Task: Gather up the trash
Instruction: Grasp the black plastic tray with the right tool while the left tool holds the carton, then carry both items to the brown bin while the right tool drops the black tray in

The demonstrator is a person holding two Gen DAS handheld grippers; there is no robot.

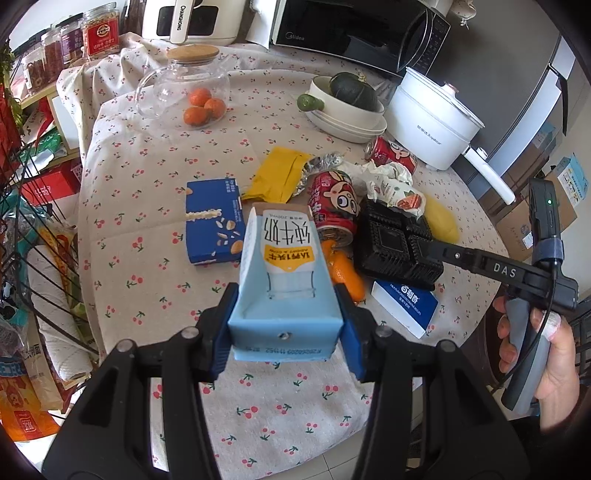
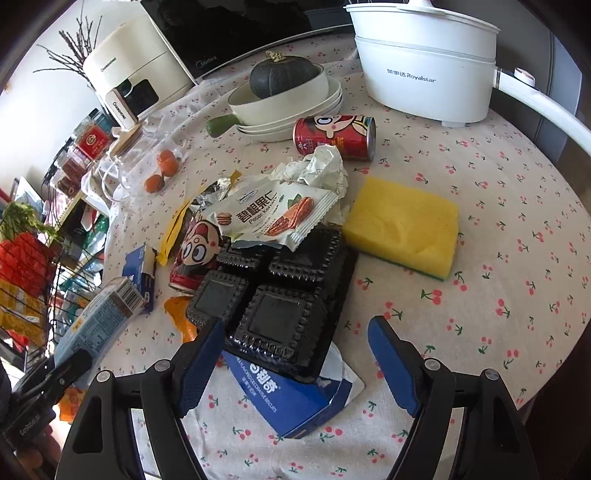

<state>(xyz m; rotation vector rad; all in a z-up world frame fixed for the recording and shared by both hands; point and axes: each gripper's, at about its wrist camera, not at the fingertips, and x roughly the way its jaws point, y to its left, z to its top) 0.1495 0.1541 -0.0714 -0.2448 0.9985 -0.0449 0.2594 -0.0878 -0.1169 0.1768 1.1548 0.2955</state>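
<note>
My left gripper point(image 1: 284, 328) is shut on a light blue milk carton point(image 1: 282, 273) and holds it above the cherry-print tablecloth; the carton also shows in the right wrist view point(image 2: 99, 317). My right gripper point(image 2: 295, 354) is open, its jaws on either side of the near edge of a black plastic tray point(image 2: 273, 295), which rests on a torn blue biscuit box point(image 2: 291, 398). The pile of trash holds a pecan wrapper point(image 2: 273, 214), crumpled paper point(image 2: 325, 166), two red cans point(image 2: 336, 136) point(image 1: 334, 206), a yellow packet point(image 1: 279, 173) and orange peel point(image 1: 345, 275).
A yellow sponge point(image 2: 402, 225), a blue snack box point(image 1: 214, 221), a glass jar point(image 1: 184, 85) with tangerines, stacked bowls point(image 2: 295, 96) with a pumpkin, a white electric pot point(image 2: 424, 62) and a microwave point(image 1: 347, 33) stand on the table. A wire rack point(image 1: 33, 229) is at the left.
</note>
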